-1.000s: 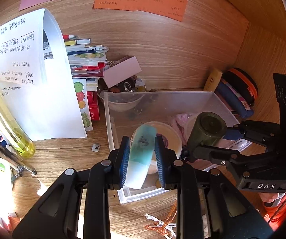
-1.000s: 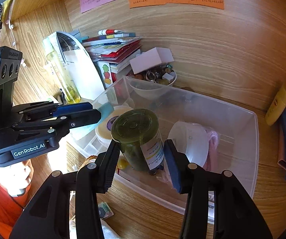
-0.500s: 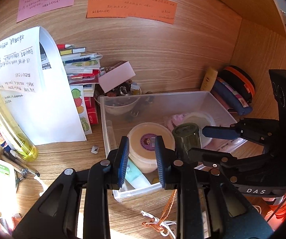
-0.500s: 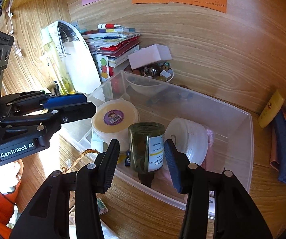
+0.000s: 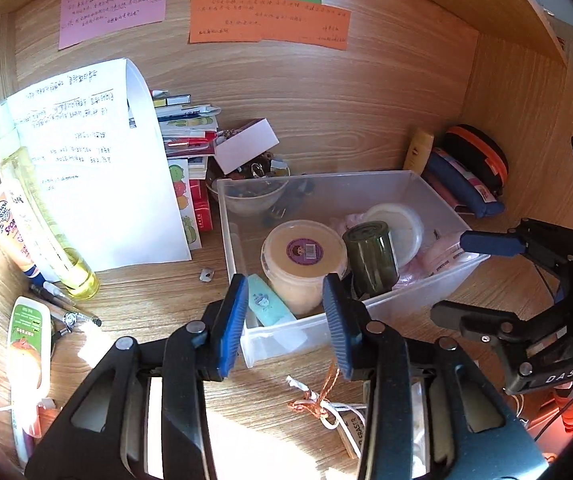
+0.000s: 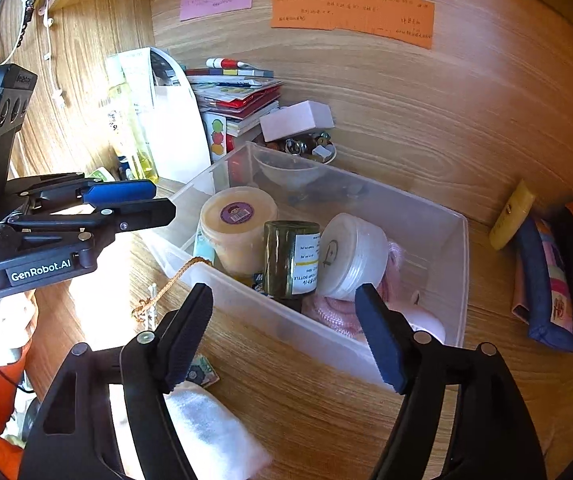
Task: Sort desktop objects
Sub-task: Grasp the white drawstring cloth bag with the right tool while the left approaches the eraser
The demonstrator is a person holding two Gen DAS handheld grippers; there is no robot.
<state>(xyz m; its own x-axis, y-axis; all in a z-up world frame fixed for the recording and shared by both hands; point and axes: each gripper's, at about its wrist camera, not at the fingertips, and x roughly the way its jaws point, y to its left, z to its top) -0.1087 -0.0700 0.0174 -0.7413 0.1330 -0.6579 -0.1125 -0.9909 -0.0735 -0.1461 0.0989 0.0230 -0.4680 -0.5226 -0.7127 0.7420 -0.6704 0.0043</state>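
In front of the clear plastic storage bin [image 5: 438,276], both the left gripper [image 5: 284,320] and right gripper [image 6: 284,330] have just been opening and hold nothing. Inside the bin now lie the pale blue tube [image 5: 268,304] and dark green glass jar [image 6: 291,258], released beside the round orange-lidded tub [image 5: 304,250]. Behind the bin stand a bowl of trinkets [image 6: 306,152] and stacked books [image 6: 238,96].

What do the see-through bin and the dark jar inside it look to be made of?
The bin looks like frosted, semi-clear plastic: the things inside show hazily through its thin walls. The dark jar could be olive-tinted glass or plastic; it is glossy, translucent and has a paper label. The pictures cannot settle which.
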